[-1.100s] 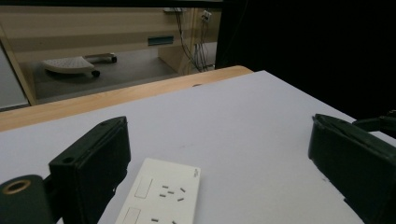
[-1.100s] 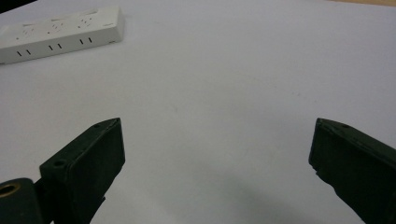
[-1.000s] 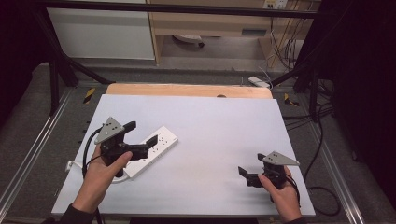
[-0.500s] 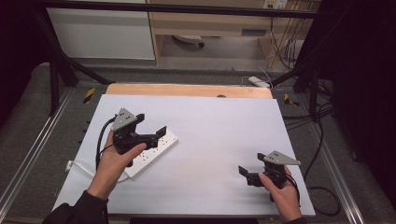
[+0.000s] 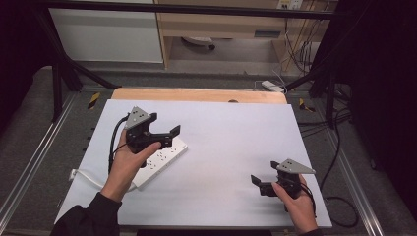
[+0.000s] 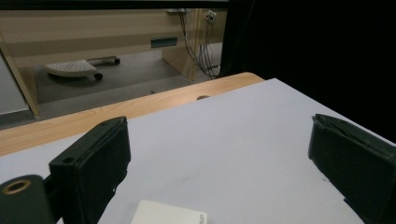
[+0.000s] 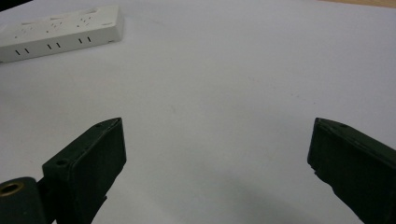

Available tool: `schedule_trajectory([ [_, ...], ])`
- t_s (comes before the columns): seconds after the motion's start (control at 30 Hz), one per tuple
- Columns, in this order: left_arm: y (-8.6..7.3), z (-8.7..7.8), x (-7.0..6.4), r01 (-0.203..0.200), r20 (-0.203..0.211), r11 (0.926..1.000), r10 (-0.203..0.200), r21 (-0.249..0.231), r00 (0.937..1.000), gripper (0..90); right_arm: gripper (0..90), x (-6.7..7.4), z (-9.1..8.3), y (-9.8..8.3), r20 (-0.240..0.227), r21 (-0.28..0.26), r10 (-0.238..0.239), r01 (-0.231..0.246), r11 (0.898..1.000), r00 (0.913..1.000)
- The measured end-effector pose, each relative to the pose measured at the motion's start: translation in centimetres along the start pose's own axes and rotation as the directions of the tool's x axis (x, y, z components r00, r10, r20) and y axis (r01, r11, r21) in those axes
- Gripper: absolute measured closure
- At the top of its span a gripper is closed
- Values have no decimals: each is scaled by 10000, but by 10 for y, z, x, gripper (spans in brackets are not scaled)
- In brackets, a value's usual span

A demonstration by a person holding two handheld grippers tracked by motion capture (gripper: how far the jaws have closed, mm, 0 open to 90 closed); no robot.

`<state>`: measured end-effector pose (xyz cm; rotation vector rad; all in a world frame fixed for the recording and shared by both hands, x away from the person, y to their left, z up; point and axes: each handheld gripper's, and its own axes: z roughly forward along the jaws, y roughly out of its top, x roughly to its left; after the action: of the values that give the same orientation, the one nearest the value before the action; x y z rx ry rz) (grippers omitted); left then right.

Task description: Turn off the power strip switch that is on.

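Near the left edge of the white-topped desk (image 5: 231,147), a white plastic power strip with several rows of sockets (image 5: 160,162) lies flat and slantwise, its pale cord trailing back toward the desk's near left corner. The left gripper (image 5: 164,135), a black two-jaw tool with a grey three-cornered plate on top, hangs just above the strip's far end with its jaws spread wide and nothing between them; in the left gripper view only the strip's white corner (image 6: 169,217) peeks in low between the jaws, so the tool seems pitched forward past the strip rather than squared onto it. That height and open stance suggest a hand getting ready to come down on the strip, probably to pinch or steady it. The right gripper (image 5: 263,184) sits low near the desk's near right corner, well apart from the strip, jaws likewise wide and empty, pointed across the bare sheet toward the strip (image 7: 60,30), as if parked in waiting.
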<state>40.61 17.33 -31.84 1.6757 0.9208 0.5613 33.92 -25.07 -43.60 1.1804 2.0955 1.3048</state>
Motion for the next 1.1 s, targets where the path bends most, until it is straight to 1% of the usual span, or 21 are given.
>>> schedule_trajectory([
  [0.1,1,2,0,-75,-9,10000,75,10,10000,56,46,-1,0,0,43,-62,-19,19,10000,10000],
  [0.3,3,8,2,-223,-51,9996,224,150,9997,55,41,0,0,0,23,-4,17,-17,10000,10000],
  [0.53,2,16,8,-198,-161,9994,203,300,9997,58,39,-1,1,0,65,5,10,-10,10000,10000],
  [0.73,0,22,16,-114,-391,9992,129,378,9992,61,39,-2,0,0,76,4,76,-76,10000,9999],
  [0.93,0,27,23,-68,-503,9990,89,434,9987,62,39,-1,1,-1,44,28,64,-64,10000,10000],
  [1.03,-1,31,26,-12,-540,9986,40,524,9985,63,40,-1,1,-1,25,36,53,-53,10000,10000],
  [1.1,-2,34,27,-40,-557,9980,75,623,9984,65,39,-1,2,-1,18,50,53,-54,10000,10000],
])
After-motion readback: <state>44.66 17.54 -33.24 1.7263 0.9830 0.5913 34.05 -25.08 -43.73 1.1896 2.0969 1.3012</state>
